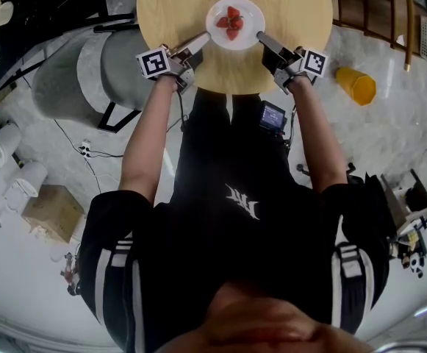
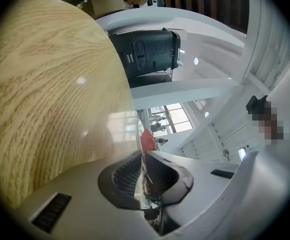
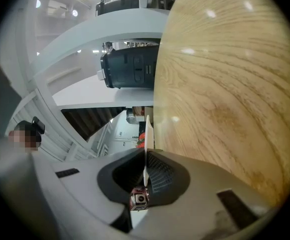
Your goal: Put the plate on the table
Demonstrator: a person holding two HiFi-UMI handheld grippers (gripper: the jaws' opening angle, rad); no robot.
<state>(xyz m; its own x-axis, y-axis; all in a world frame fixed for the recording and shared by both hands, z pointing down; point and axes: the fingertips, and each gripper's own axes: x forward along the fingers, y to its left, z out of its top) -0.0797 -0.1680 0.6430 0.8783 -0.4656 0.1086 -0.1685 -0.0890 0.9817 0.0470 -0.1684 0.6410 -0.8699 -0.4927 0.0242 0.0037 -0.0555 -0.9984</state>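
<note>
White plate (image 1: 251,9) of strawberries (image 1: 231,23) lies level at or just above the round wooden counter (image 1: 173,20); contact unconfirmed. Left gripper (image 1: 201,40) and right gripper (image 1: 262,40) clamp opposite rims, fingers narrow, apparently for balance.

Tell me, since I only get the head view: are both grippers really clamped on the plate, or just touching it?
Observer: The left gripper view shows the left gripper shut on the plate, with the rim pinched between its jaws.
Operator: And the right?
Observer: The right gripper view shows the right gripper shut on the thin white rim too.
Operator: Is it down yet?
Observer: Edge-on in that view, the plate runs level and close alongside the table. I cannot tell whether they touch.
</note>
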